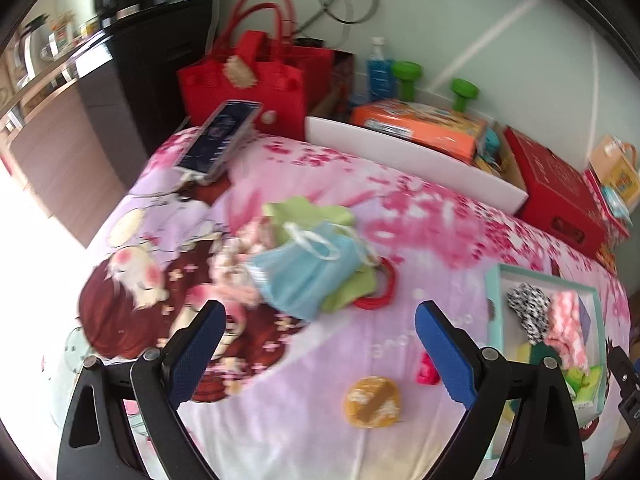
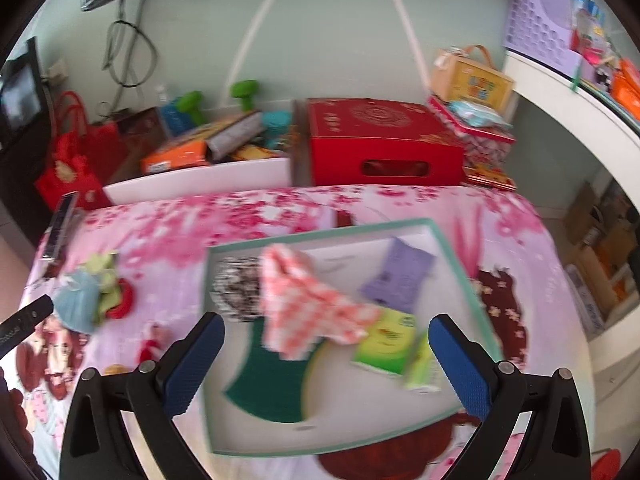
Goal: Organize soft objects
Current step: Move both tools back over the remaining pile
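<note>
The tray (image 2: 456, 256) on the bed holds a pink cloth (image 2: 308, 300), green cloth (image 2: 268, 384), purple pouch (image 2: 400, 276) and tissue packs (image 2: 384, 344). My right gripper (image 2: 326, 364) tilts down over it, jaws wide, empty; my left gripper (image 1: 320, 344) gapes empty near the blue mask (image 1: 300, 272).

A shallow white box with a mint-green rim (image 2: 452, 252) lies open on the pink floral bedspread. Inside it, a pink-and-white checked cloth (image 2: 308, 304) sprawls crumpled across the middle, overlapping a black-and-white patterned bundle (image 2: 236, 288) at its left and a dark green knitted piece (image 2: 268, 380) nearer. A lilac knitted piece (image 2: 400, 276) lies flat at the far right, two green tissue packs (image 2: 386, 344) near right. Left of the box, a light blue face mask (image 1: 304, 272) rests crumpled over lime-green cloth (image 1: 312, 208).
</note>
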The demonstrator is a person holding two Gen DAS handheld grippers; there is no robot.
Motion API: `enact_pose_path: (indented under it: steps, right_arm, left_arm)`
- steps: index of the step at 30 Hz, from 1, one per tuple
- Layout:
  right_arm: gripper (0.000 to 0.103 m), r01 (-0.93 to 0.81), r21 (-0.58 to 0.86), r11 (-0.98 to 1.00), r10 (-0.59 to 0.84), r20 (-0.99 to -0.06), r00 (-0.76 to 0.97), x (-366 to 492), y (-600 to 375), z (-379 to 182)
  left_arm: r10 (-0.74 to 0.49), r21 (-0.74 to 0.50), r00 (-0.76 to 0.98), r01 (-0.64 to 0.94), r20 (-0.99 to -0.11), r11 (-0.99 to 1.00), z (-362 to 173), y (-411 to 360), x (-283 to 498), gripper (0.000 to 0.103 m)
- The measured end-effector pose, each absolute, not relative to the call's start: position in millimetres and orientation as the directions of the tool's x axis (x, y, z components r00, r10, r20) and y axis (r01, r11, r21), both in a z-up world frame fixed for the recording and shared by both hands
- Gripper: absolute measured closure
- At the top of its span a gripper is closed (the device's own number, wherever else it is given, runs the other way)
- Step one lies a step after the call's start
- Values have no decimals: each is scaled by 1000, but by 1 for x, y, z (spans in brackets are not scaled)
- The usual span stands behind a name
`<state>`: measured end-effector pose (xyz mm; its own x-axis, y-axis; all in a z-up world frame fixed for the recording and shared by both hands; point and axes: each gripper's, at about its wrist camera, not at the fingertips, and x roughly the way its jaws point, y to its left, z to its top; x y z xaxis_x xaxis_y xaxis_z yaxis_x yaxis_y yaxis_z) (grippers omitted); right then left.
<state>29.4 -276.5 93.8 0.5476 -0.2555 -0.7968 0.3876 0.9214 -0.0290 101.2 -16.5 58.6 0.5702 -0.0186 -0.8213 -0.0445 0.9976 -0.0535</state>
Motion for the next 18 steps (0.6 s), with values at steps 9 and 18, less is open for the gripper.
enact_pose_path:
  steps: [9,18]
  right_arm:
    - [0,238,26,971,-121,-807,579,53,-210,83]
    - [0,142,83,986,-7,-841,542,80,-167,44]
  left_arm:
    - [65,-66,563,-209,-824,976,57,54,95,7]
    - [44,-81,535,-207,-843,975,43,62,93,7]
